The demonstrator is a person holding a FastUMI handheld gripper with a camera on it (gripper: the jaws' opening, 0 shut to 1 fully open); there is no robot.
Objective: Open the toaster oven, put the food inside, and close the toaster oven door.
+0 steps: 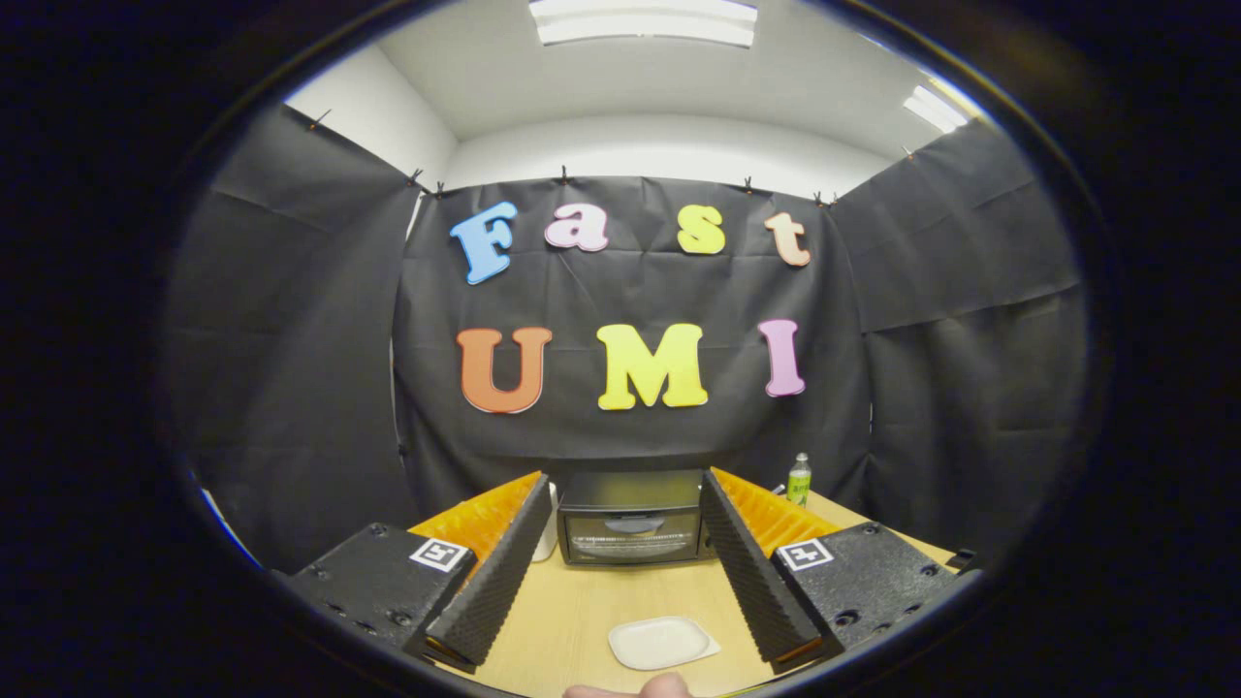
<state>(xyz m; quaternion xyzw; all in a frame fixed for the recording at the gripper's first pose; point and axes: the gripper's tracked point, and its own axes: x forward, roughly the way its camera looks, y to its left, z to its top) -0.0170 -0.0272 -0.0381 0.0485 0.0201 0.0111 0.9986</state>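
We note no brand or lettering we can read on the toaster oven [632, 519]; whatever marks its front carries are too small to make out. Each gripper body carries a square black-and-white marker tag, a pattern and not text. The green bottle [799, 479] beyond the right finger has a label, unreadable.

The gripper [625, 490] is spread wide, its two fingers apart and pinching nothing. We see the oven framed between the fingertips and beyond them, at the far end of the wooden table [572, 611], against the booth's black cloth wall.

The oven is a small dark box with a glass door. The door stands closed, a pale curved handle across its upper part, and we make out a rack faintly behind the glass.

Nearer us, on the table between the fingers, lies a shallow white tray [659, 642]; we cannot tell what, if anything, it holds. A white object [549, 523] stands just left of the oven, partly hidden by the left finger. A fingertip [630, 689] of a person shows just below the tray.
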